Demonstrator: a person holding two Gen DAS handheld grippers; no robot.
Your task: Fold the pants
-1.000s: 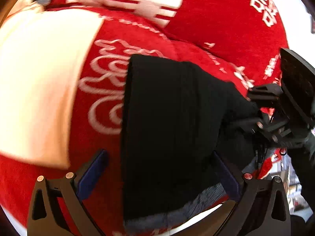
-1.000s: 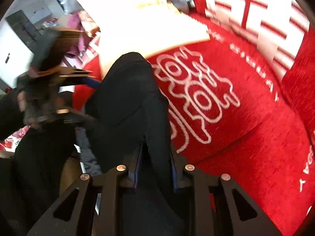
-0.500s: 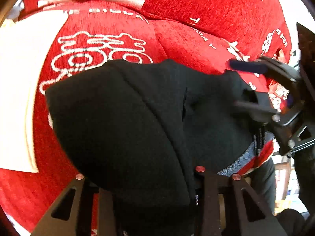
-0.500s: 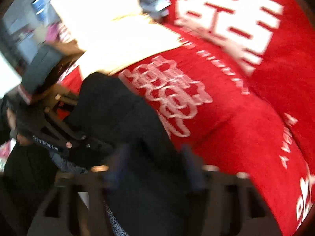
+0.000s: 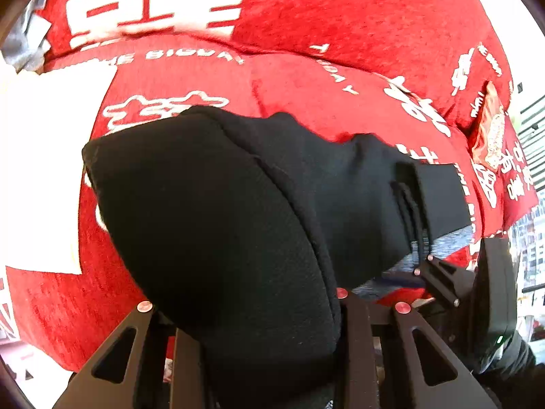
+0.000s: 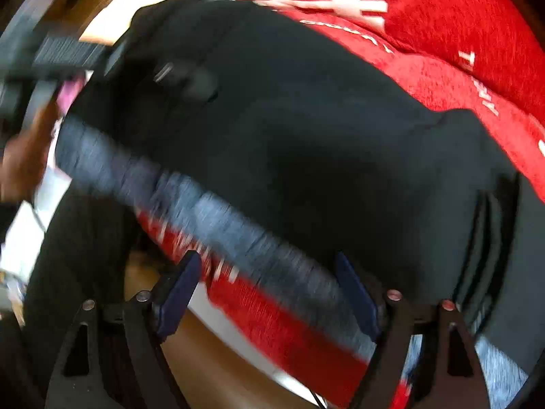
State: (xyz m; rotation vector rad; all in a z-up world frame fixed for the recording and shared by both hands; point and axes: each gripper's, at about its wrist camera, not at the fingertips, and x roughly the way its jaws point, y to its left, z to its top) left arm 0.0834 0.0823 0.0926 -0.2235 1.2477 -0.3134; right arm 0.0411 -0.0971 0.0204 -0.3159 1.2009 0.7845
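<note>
My left gripper (image 5: pixel 252 334) is pinched tight on the black pants (image 5: pixel 238 211), a thick roll of the cloth bulging up between the two arms and hiding the pads completely. From that pinch the pants run off toward the waistband end (image 5: pixel 439 197), where a grey inner lining (image 5: pixel 449 238) peeks out along the edge and the drawcord (image 5: pixel 414 214) hangs over it. The whole garment lies on the red cover (image 5: pixel 340 78) with its big white characters, and on the far side of the pants from the waistband there's a pale cream cloth (image 5: pixel 41 170) lying on that same cover.

Over to my right gripper (image 6: pixel 265 289): spread wide, both blue pads (image 6: pixel 180 286) showing with clear space between them, nothing pinched. It hovers just off the waistband edge of the pants (image 6: pixel 289 119), the grey lining (image 6: pixel 221 225) running straight across in front of the pads, all smeared with motion blur. Past the lining, a strip of red cover (image 6: pixel 293 334) lies under the pants' edge. At the far end of the pants from here I can see my left gripper's body (image 6: pixel 61 51), blurred.
</note>
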